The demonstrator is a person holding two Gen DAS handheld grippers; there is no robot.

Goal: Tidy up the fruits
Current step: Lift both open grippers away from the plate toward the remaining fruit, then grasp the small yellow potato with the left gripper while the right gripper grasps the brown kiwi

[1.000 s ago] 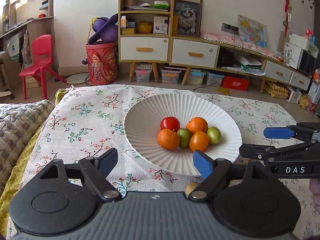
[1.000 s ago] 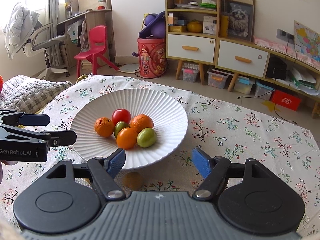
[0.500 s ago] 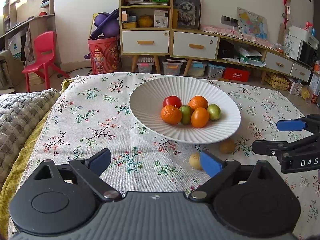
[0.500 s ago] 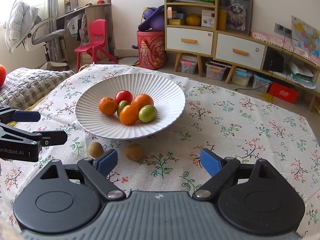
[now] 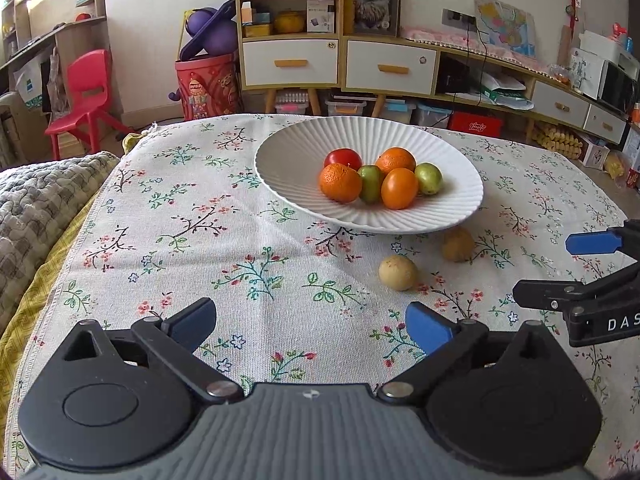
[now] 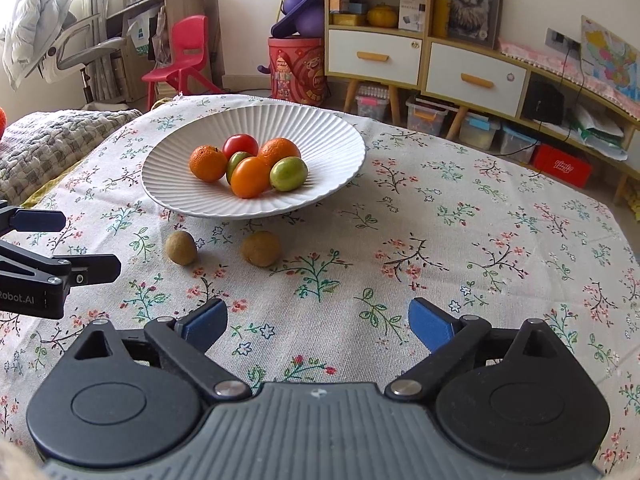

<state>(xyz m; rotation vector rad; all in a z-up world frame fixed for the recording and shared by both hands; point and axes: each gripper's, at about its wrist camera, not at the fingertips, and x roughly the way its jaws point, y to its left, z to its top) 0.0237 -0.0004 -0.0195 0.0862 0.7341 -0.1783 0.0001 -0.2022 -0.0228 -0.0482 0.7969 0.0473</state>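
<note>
Both grippers wide open, empty: left gripper [image 5: 310, 330], right gripper [image 6: 318, 322], low over the cloth [image 5: 240, 240]. Ahead of both, plate [image 5: 460, 216] holds six fruits: two oranges, one tomato, one smooth orange fruit, two green. Two brown fruits lie on cloth just short of the plate's near rim: one [image 6: 181, 247] ahead-left of right gripper, other [image 6: 260, 248] beside it. Judged mostly done; these two left to plate.

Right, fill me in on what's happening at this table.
A person is sorting fruit with two handheld tongs. Both the left tongs and right tongs are open and empty, above the floral tablecloth. The white ribbed plate holds six fruits. Two small brown round fruits lie on the cloth beside its near rim.
</note>
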